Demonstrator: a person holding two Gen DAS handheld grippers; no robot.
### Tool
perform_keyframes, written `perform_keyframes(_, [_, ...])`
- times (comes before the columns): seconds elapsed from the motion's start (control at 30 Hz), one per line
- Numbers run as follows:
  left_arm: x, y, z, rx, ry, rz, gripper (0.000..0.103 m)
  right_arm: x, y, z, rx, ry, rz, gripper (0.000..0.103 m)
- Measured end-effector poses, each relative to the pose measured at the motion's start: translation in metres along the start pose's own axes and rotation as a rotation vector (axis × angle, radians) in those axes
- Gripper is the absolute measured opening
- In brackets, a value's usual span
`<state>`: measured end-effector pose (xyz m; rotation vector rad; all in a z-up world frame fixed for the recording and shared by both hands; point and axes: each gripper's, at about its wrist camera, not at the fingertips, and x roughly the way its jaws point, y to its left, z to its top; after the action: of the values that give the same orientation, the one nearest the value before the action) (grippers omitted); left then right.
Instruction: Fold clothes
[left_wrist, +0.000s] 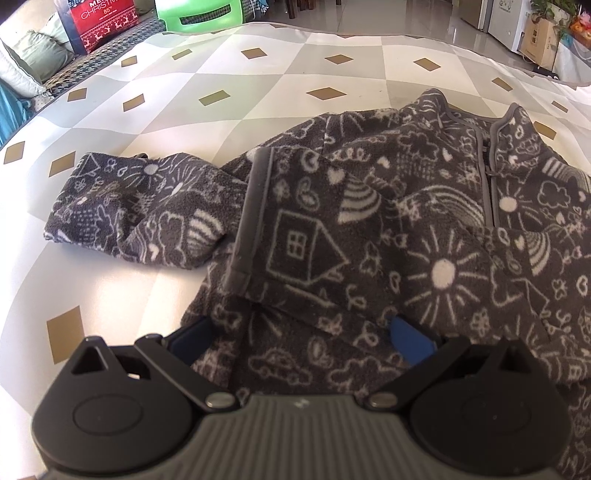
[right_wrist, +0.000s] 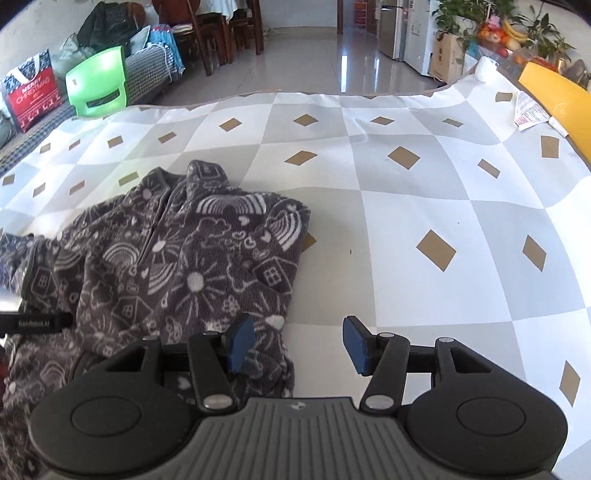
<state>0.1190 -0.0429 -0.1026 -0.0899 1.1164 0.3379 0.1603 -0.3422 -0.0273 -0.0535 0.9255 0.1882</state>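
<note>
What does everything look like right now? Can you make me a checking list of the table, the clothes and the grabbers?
Surface: diamond-patterned cloth, mostly bare.
Job's things: grey doodle-print fleece jacket, zipper side up, one sleeve folded across its front, the other sleeve lying out on the cloth.
Clutter: yellow board, paper leaflet at the far edge.
Grippers: left gripper spread wide over the jacket's hem; right gripper open, empty.
Cables: nothing seen.
Surroundings: green chair, Christmas bag, fridge.
</note>
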Motion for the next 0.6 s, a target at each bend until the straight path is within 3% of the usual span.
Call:
perform_keyframes(0.2, [0.001, 0.002, 0.001, -0.003, 0.004, -0.014, 0.103, 0.026, 0.005, 0.024, 0.112, -0.012, 0.018, 0.052])
perform_keyframes(0.43, [0.003, 0.003, 0.003, -0.005, 0.014, -0.029, 0.103, 0.059, 0.023, 0.041, 0.132, 0.021, 0.017, 0.052])
perform_keyframes(0.6, [0.004, 0.004, 0.004, -0.009, 0.022, -0.035, 0.103, 0.078, 0.021, 0.053, 0.237, 0.033, 0.021, 0.052])
